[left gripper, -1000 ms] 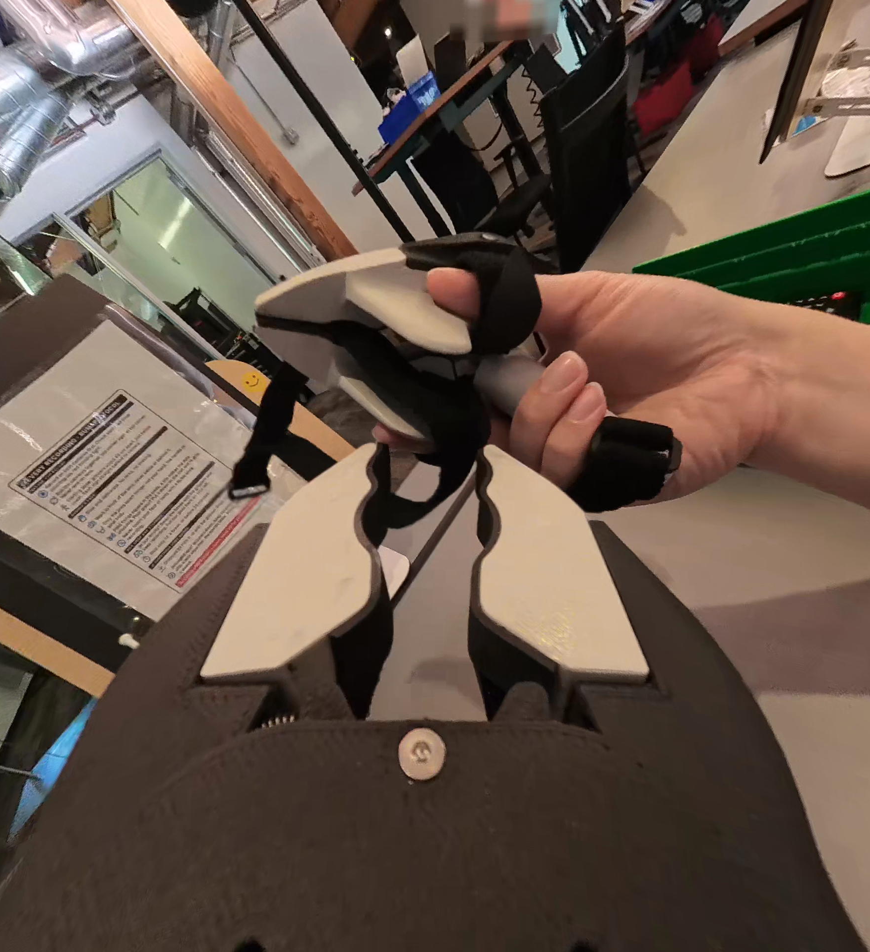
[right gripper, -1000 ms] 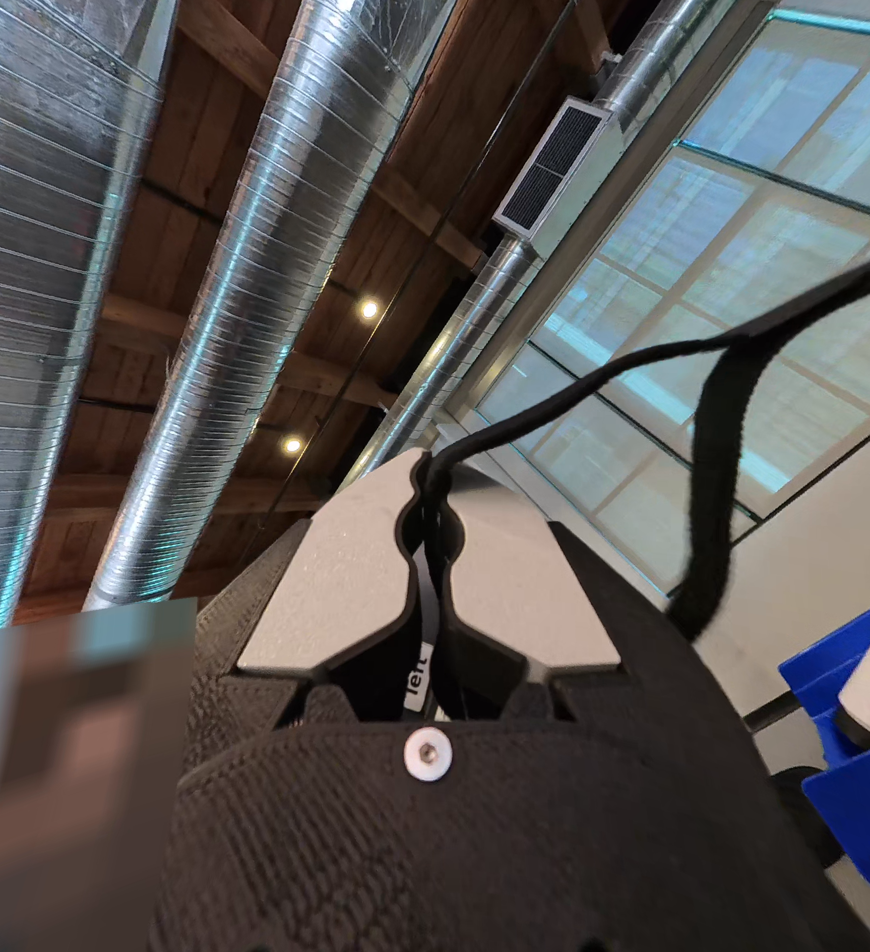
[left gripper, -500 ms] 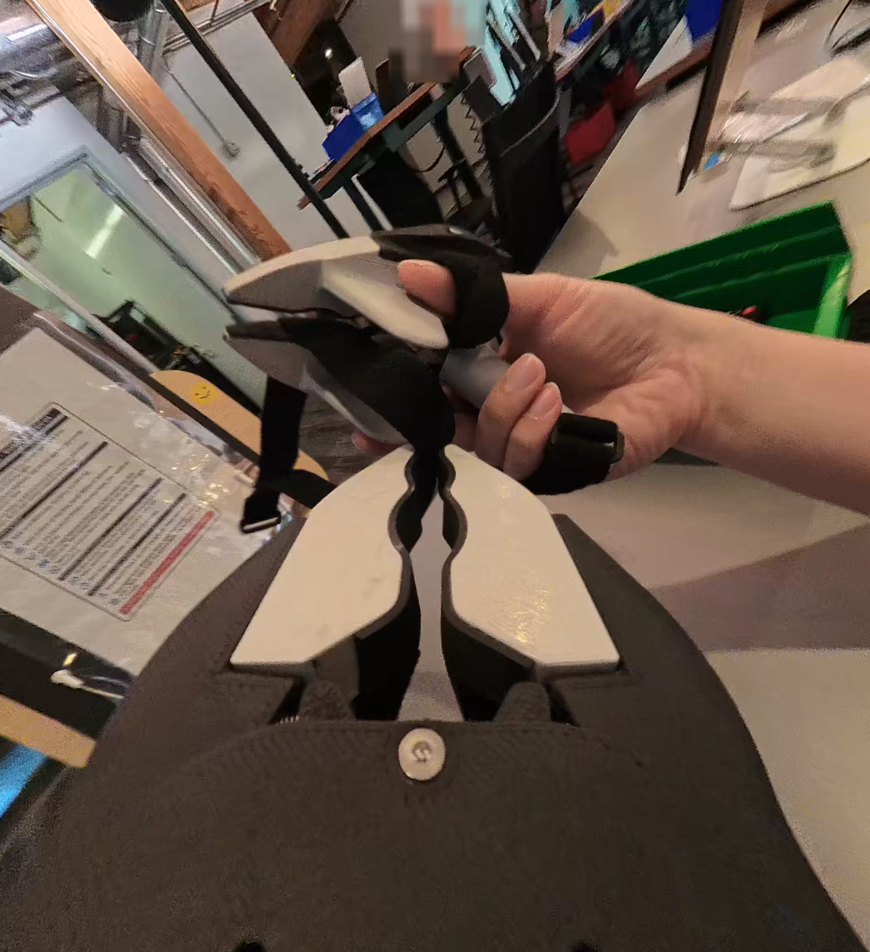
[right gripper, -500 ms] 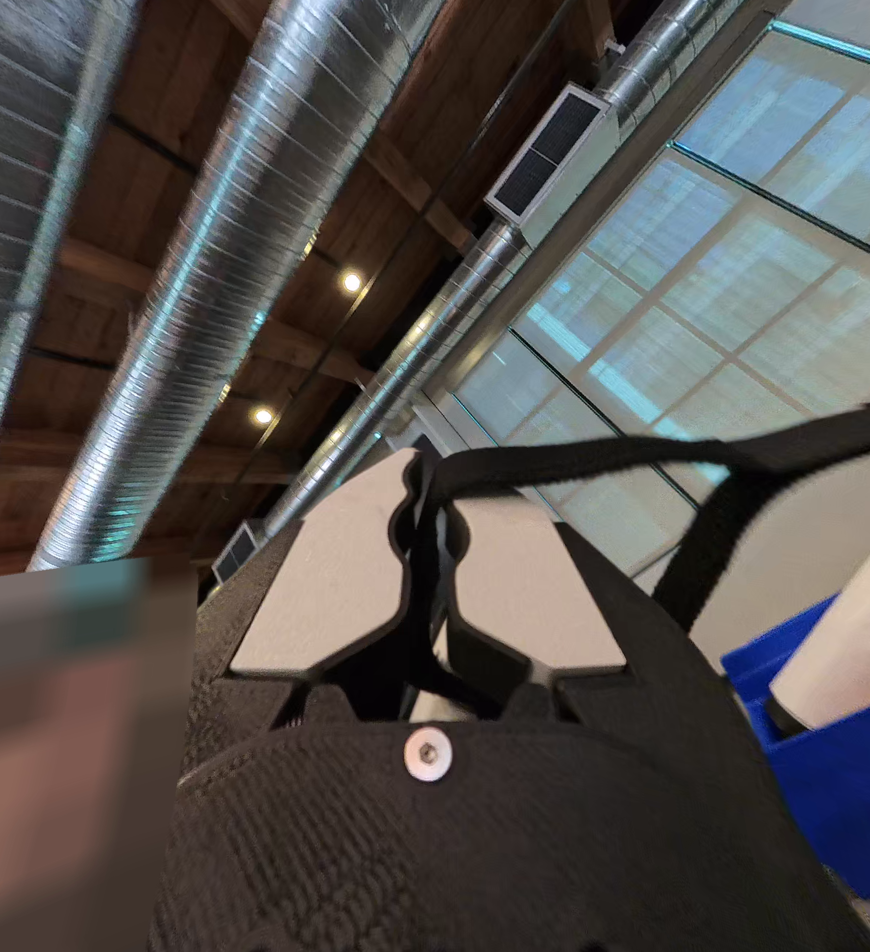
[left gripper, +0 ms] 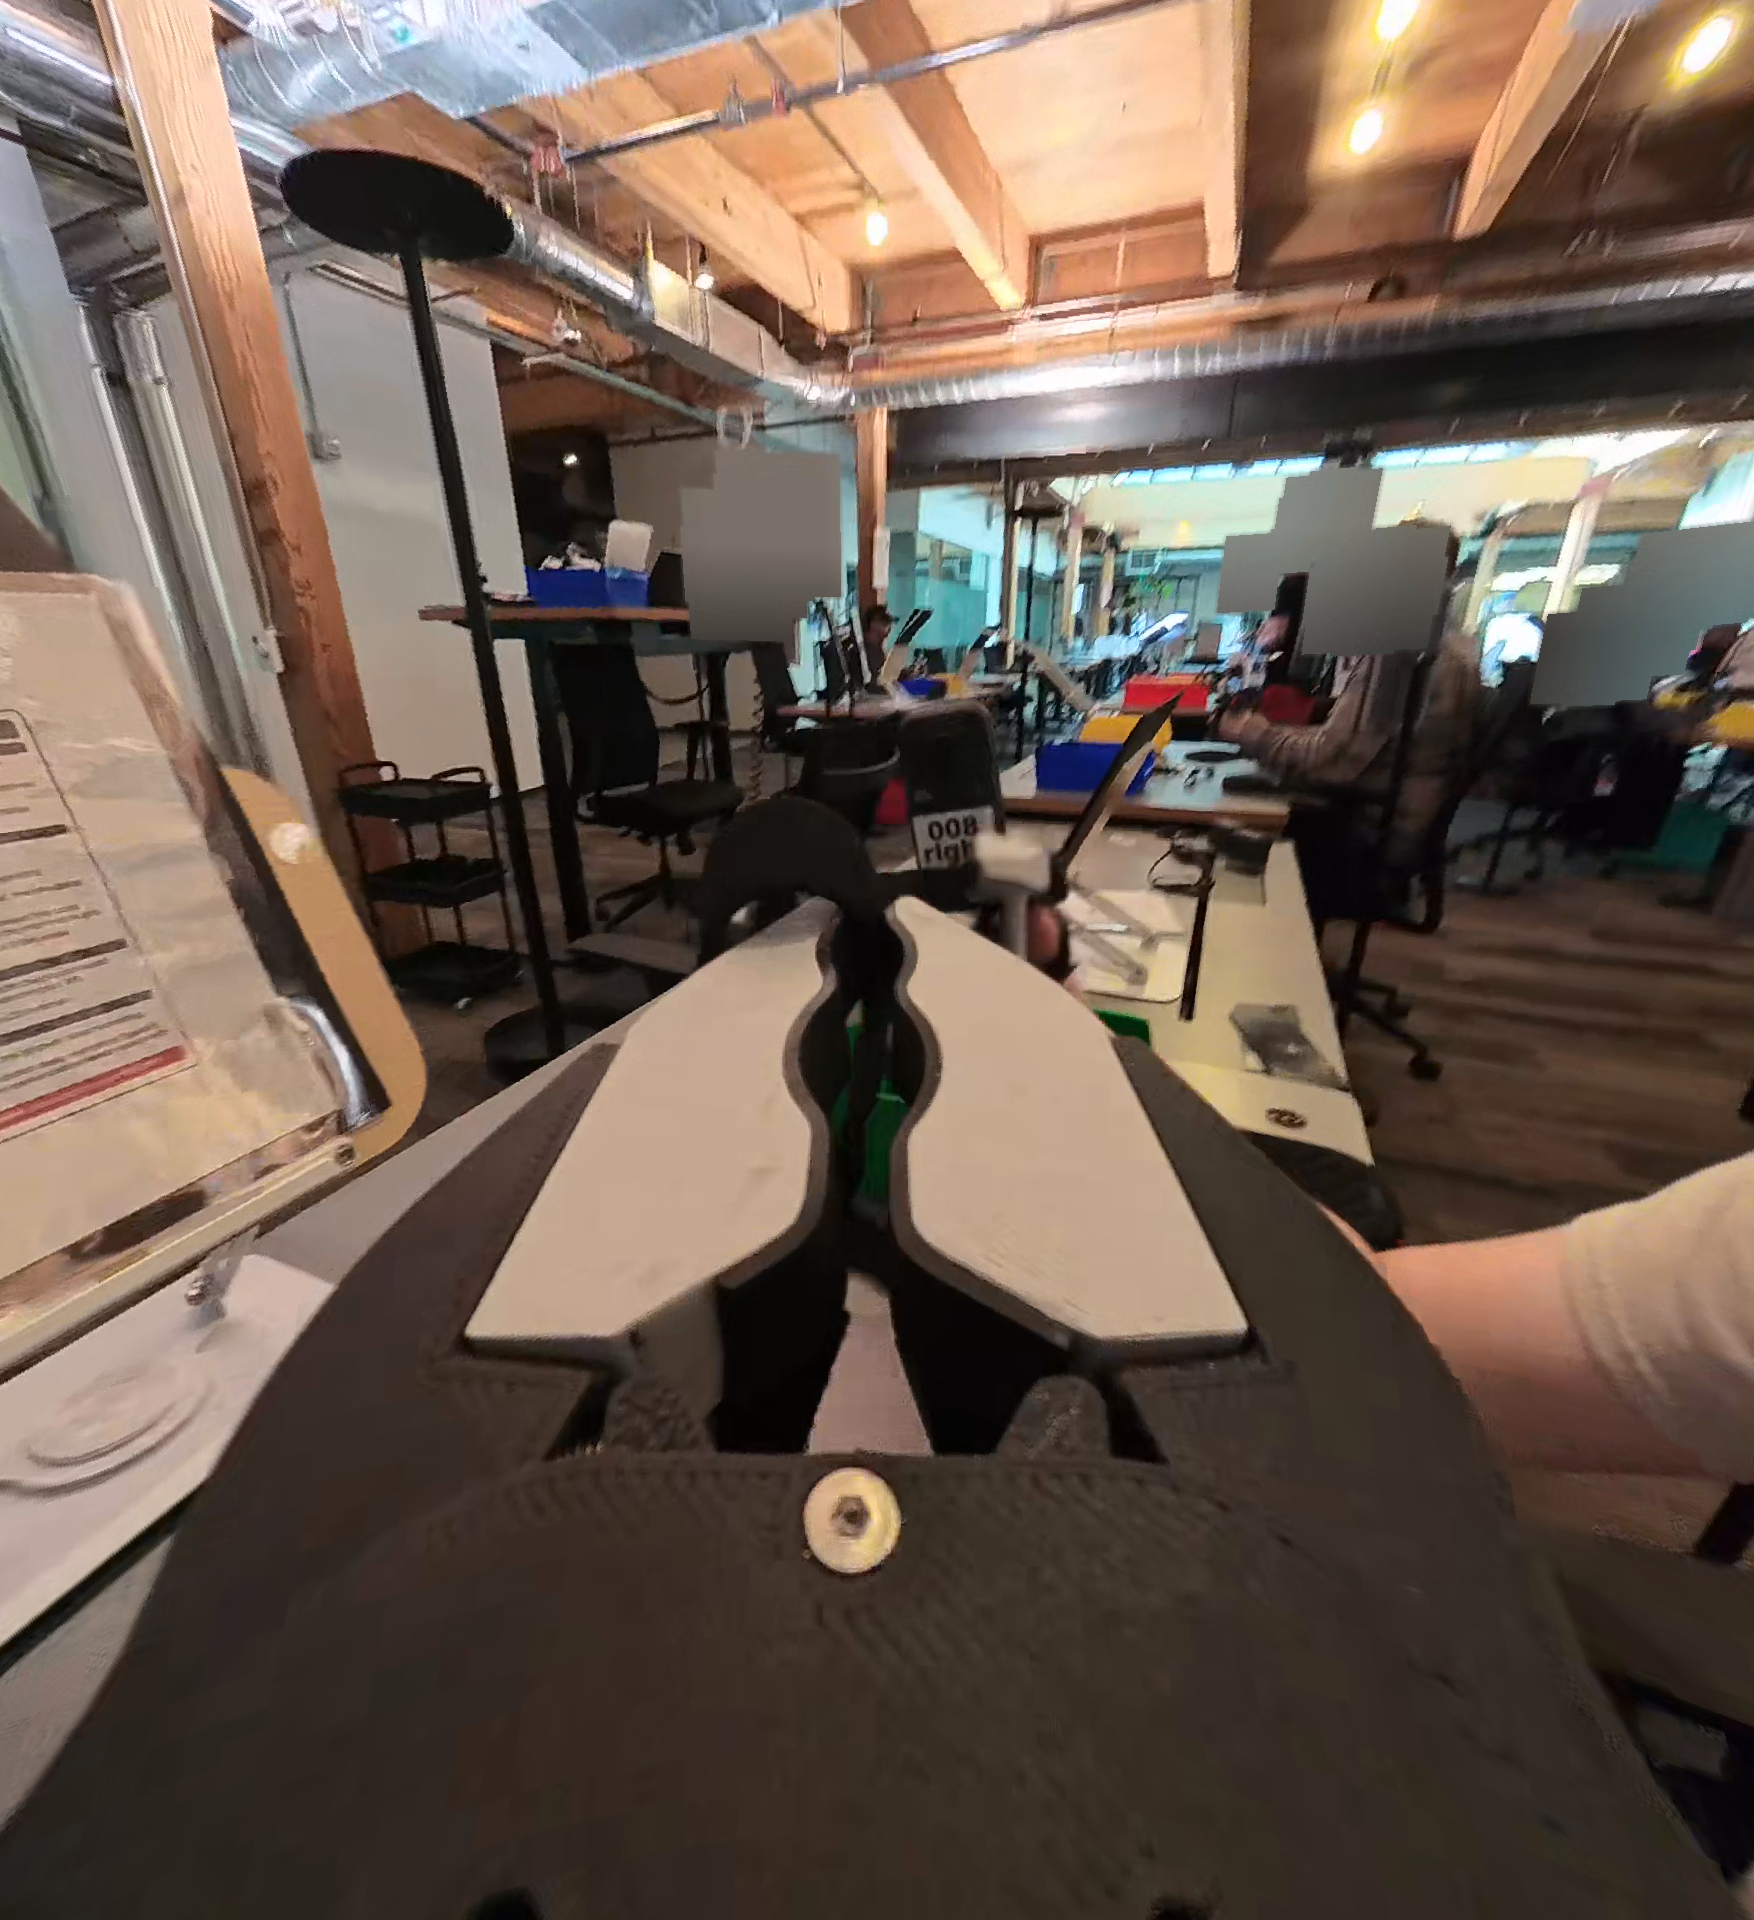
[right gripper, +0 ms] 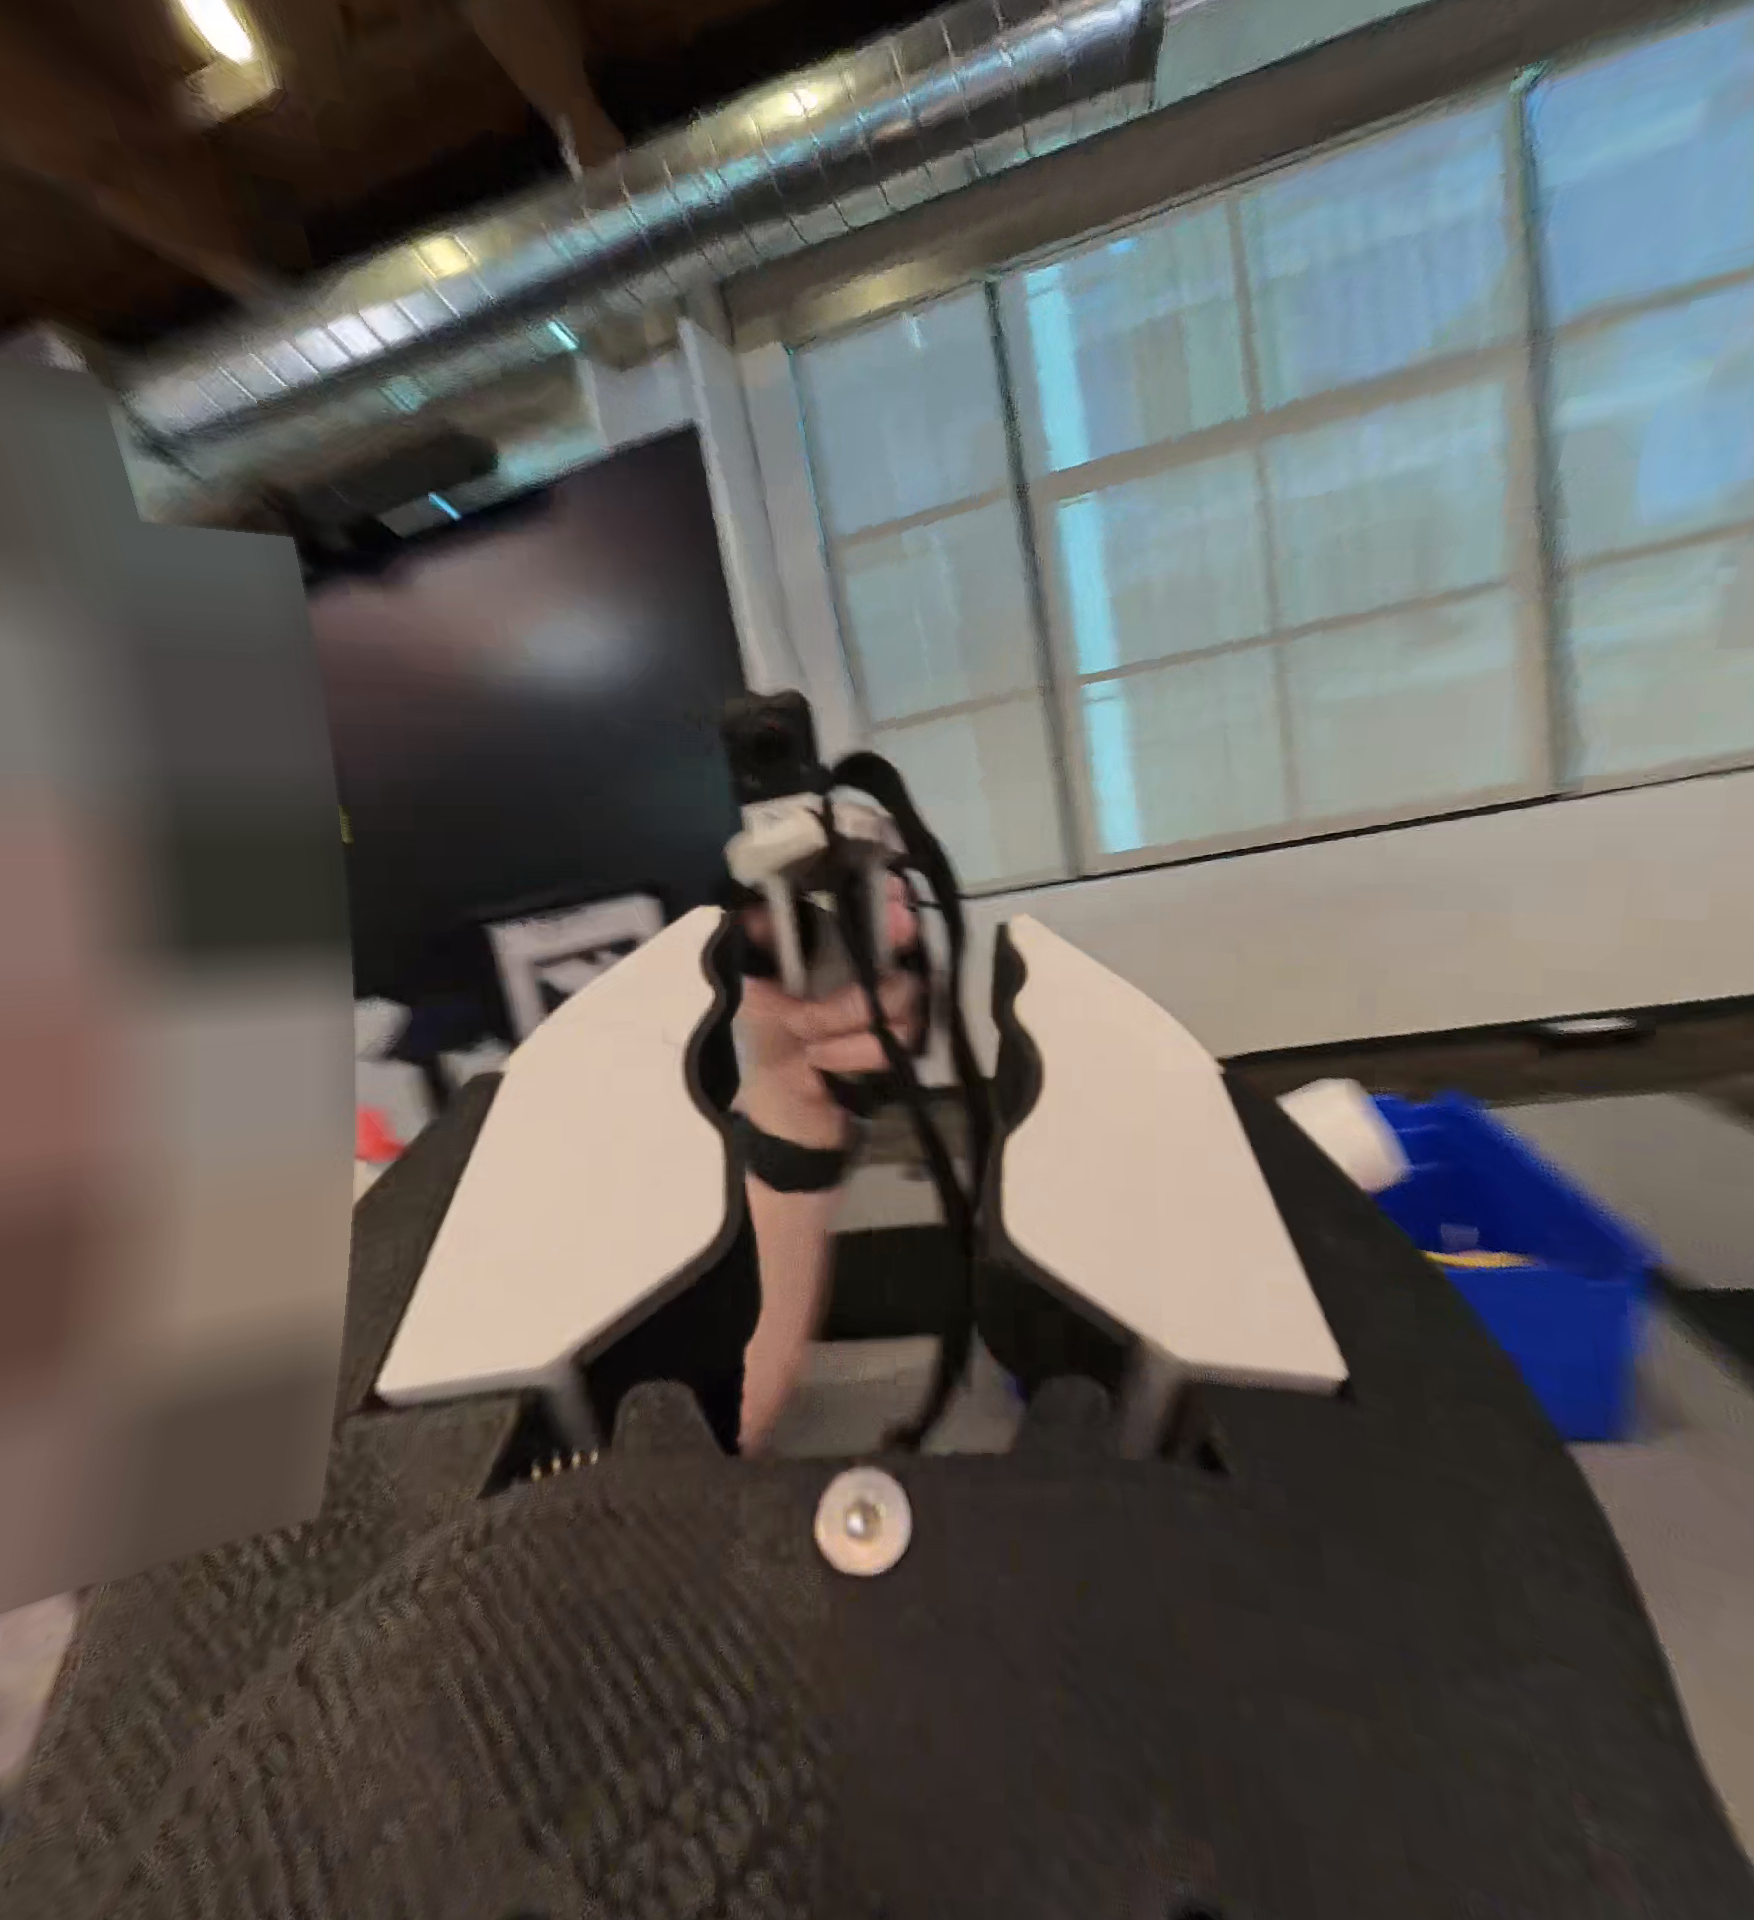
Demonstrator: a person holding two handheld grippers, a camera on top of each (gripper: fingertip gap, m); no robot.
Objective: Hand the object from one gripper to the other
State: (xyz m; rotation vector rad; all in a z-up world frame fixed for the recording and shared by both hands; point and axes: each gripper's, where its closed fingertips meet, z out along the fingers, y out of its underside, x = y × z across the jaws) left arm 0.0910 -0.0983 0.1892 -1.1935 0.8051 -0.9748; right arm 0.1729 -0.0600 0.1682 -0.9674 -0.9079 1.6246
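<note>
The object is a black strap (left gripper: pixel 865 987). My left gripper (left gripper: pixel 862 920) is shut on it, and a loop of the strap arches above the fingertips. Part of the right gripper's body (left gripper: pixel 956 831) shows just beyond. In the right wrist view my right gripper (right gripper: pixel 862 925) is open, with its fingers wide apart. Through that gap I see the left gripper (right gripper: pixel 811 831) farther off, held by a hand. The strap (right gripper: pixel 940 1174) hangs down from it and passes between the right fingers. I cannot tell whether it touches them.
A stand with a laminated sheet (left gripper: pixel 73 935) is close on the left, by a floor lamp pole (left gripper: pixel 478 623). A green bin (left gripper: pixel 873 1122) shows below the left fingers. A blue bin (right gripper: pixel 1507 1247) sits right of the right gripper. A forearm (left gripper: pixel 1579 1299) crosses at the right. People sit at desks behind. Tip to tip, the grippers are about 10 cm apart.
My left gripper has closed on the strap. My right gripper, which held it, has opened and drawn back. Both views have swung down to level.
</note>
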